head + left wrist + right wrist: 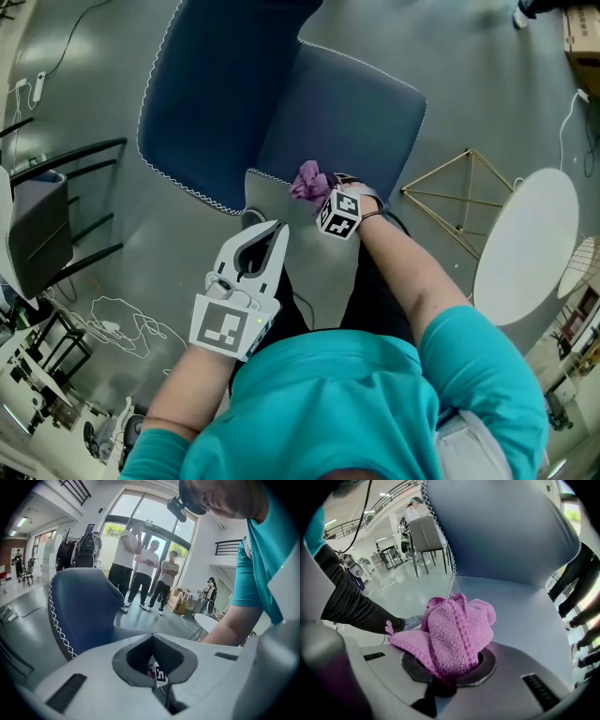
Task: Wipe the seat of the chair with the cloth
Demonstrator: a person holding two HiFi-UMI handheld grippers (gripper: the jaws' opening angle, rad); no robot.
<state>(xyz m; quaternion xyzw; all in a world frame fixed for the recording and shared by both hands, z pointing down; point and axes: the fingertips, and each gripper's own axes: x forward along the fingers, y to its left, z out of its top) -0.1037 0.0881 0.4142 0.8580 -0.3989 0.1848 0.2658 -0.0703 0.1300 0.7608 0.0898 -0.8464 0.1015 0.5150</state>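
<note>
One pink cloth (454, 634) is bunching ahead of the right gripper (440, 679), clamped in its jaws, by the front of the chair seat (352, 103), left gripper (274, 228) hanging behind it, jaws together, empty.

– L arm?
– Bent, close to body. White left gripper (277, 234): jaws together, nothing betw.
– R?
– Forearm stretched fwd. Right gripper (319, 194): jaws clamped on bunched pink knitted cloth (454, 632).

Left gripper (152, 638), jaws together and empty, beside a blue chair (82, 609); 3 people (149, 576) stand at glass doors (143, 513).
</note>
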